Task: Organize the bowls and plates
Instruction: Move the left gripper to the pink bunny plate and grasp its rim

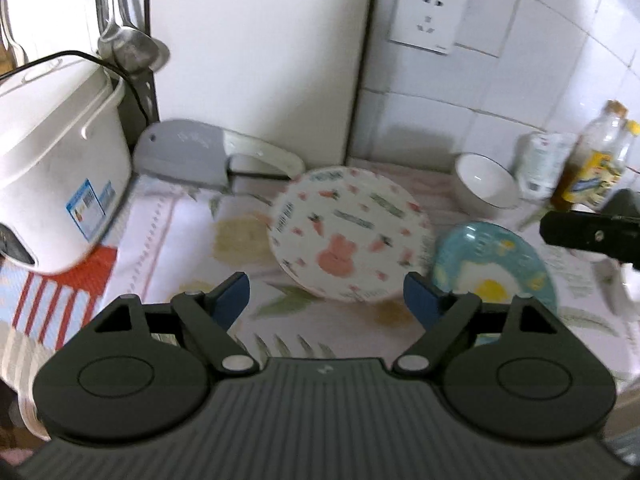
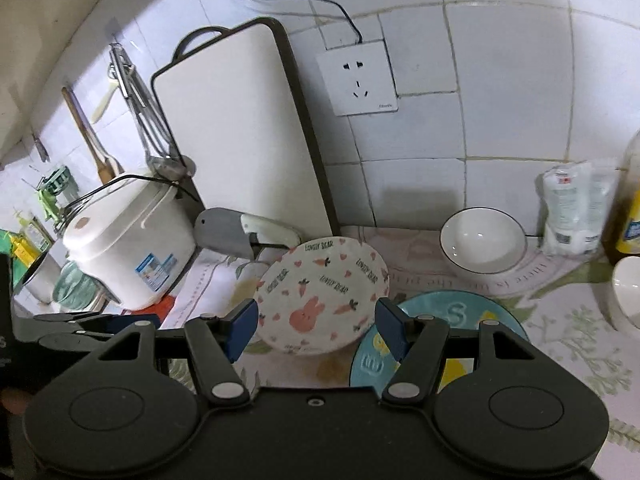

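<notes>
A white plate (image 1: 348,236) (image 2: 324,292) printed with a pink rabbit and carrots sits mid-counter on the floral cloth. Its right edge meets a teal plate (image 1: 492,264) (image 2: 460,312) with a yellow egg design. Behind them, near the tiled wall, stands a white bowl (image 1: 484,186) (image 2: 482,240) with a dark rim. A second white bowl (image 2: 626,292) shows at the right edge. My left gripper (image 1: 326,288) is open just short of the rabbit plate, with nothing between its blue pads. My right gripper (image 2: 316,316) is open too, in front of both plates and holding nothing.
A white rice cooker (image 1: 60,168) (image 2: 128,248) stands at the left. A cutting board (image 1: 260,60) (image 2: 240,132) leans on the wall, with a sheathed cleaver (image 1: 188,156) at its foot. An oil bottle (image 1: 596,160) and a white packet (image 2: 576,208) stand at the right.
</notes>
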Available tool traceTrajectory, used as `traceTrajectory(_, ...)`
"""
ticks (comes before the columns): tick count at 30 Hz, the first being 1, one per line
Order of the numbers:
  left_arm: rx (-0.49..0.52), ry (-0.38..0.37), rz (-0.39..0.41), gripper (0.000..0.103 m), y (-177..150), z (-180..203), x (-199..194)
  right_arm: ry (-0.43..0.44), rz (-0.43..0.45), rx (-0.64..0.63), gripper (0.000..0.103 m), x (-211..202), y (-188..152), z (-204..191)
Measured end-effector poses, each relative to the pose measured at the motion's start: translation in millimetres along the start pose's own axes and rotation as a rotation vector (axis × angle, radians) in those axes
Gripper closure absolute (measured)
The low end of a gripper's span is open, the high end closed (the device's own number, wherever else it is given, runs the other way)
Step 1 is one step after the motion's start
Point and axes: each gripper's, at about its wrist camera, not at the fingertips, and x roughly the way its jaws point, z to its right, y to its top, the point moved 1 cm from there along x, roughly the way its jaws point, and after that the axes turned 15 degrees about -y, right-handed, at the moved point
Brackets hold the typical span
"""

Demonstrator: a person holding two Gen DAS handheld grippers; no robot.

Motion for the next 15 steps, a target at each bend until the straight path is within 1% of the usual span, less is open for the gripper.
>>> traceTrajectory(4,0.015,-0.01,0.053,0.019,1,-18,20,0.007,0.01,0.018,0.033,33,0,-2)
traceTrajectory(8,-0.017,-0.049,0.065,0.019,4,-32,38,0.035,-0.003,0.029,0.033,71,3,-4)
traceTrajectory(11,-0.035,-0.073,0.052,0.02,2,-40,53,0.031,-0.019,0.079,0.033,102,4,2)
traceTrajectory(15,-0.064,-0.069,0.006,0.022,-2,-52,78,-0.01,-0.049,0.045,0.033,138,7,5)
